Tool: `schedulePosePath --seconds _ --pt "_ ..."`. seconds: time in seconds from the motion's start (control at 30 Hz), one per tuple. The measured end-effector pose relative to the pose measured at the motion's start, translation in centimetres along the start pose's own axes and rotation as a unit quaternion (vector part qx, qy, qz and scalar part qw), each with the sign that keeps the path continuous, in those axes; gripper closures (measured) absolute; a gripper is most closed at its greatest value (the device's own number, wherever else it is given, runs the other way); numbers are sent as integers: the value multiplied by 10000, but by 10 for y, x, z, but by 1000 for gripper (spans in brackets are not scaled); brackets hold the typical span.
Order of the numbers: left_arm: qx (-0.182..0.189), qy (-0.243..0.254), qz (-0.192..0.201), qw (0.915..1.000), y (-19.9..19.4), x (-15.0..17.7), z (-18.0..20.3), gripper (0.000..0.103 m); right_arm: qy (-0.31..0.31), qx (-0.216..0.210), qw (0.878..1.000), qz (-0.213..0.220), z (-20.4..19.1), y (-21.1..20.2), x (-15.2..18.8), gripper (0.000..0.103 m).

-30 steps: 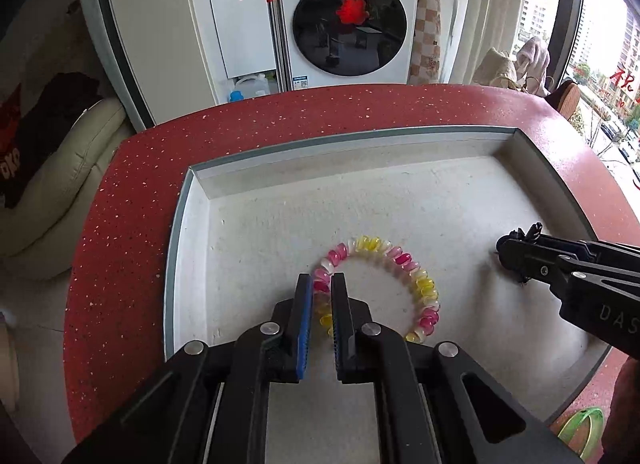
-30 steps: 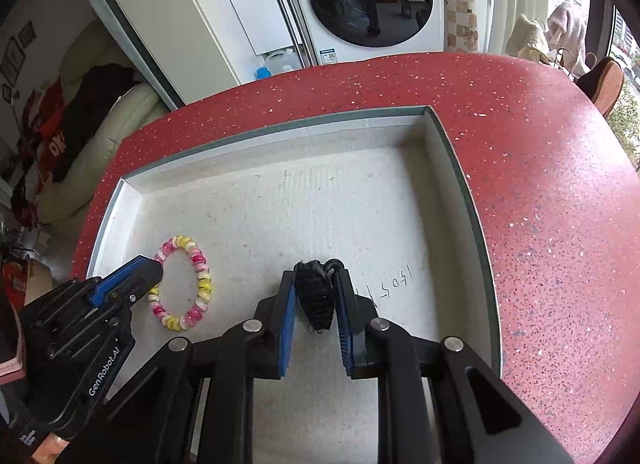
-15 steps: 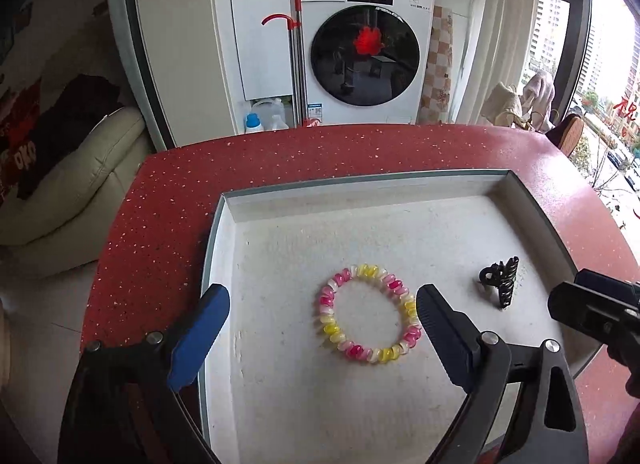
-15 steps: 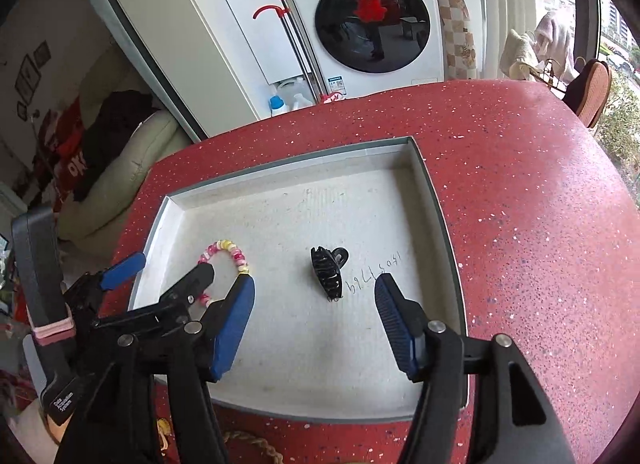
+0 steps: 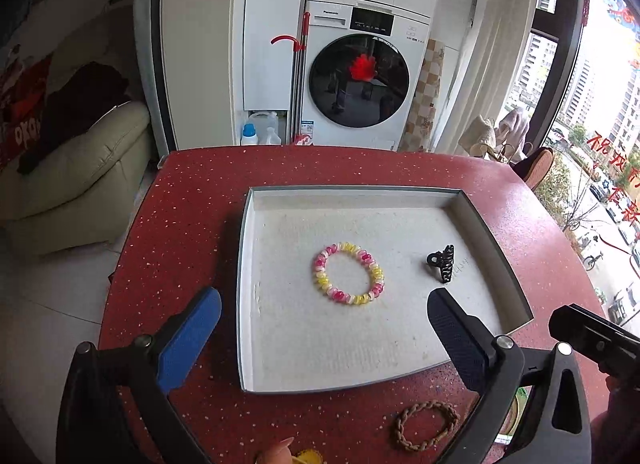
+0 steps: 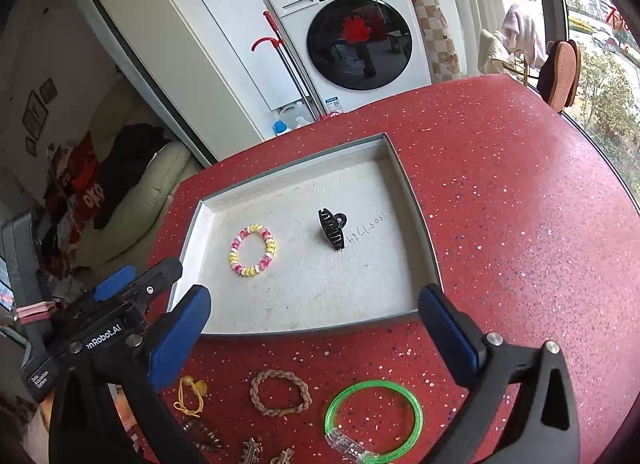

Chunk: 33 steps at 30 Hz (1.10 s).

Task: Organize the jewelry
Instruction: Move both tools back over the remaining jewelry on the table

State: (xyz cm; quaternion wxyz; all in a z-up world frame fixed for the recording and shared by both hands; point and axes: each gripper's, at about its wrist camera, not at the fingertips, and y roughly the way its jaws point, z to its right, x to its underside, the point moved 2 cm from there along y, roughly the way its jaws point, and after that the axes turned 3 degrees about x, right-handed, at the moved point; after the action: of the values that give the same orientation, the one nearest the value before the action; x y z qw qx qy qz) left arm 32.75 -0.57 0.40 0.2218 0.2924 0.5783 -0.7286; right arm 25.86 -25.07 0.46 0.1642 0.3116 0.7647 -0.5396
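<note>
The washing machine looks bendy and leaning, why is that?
Fisheye lens: in the right wrist view the washing machine tilts and the tray edges splay; in the left wrist view it stands straighter, near the middle, while the window frame bows.

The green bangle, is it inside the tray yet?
No, the green bangle lies on the red table, in front of the tray, which holds only the beaded bracelet and hair claw.

Bright daylight from the right-hand window (image 5: 600, 144), soft shadows, strong fisheye bending, perhaps overexposed outdoors.
</note>
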Motion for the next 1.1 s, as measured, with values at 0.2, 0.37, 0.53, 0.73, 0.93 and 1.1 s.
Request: schedulePosePath --seconds 0.2,0.37,0.53,0.73,0.93,1.1 --pt "150 35 136 9998 -31 22 -4 0 124 -3 9996 234 6 -23 14 0" --pt "-97 185 66 9998 -49 48 -8 0 262 4 9986 463 11 -41 26 0" --pt "-353 213 45 9991 -64 76 -17 0 298 156 9993 143 20 -47 39 0" --pt "-644 129 -156 9977 -71 110 -32 0 200 267 9991 -271 36 -44 67 0" --pt "-570 -235 -667 9959 -58 145 -45 0 88 567 9962 -655 47 -33 105 0" --pt "-413 -379 -846 9948 -53 155 -44 0 -169 806 9944 -656 46 -35 124 0"
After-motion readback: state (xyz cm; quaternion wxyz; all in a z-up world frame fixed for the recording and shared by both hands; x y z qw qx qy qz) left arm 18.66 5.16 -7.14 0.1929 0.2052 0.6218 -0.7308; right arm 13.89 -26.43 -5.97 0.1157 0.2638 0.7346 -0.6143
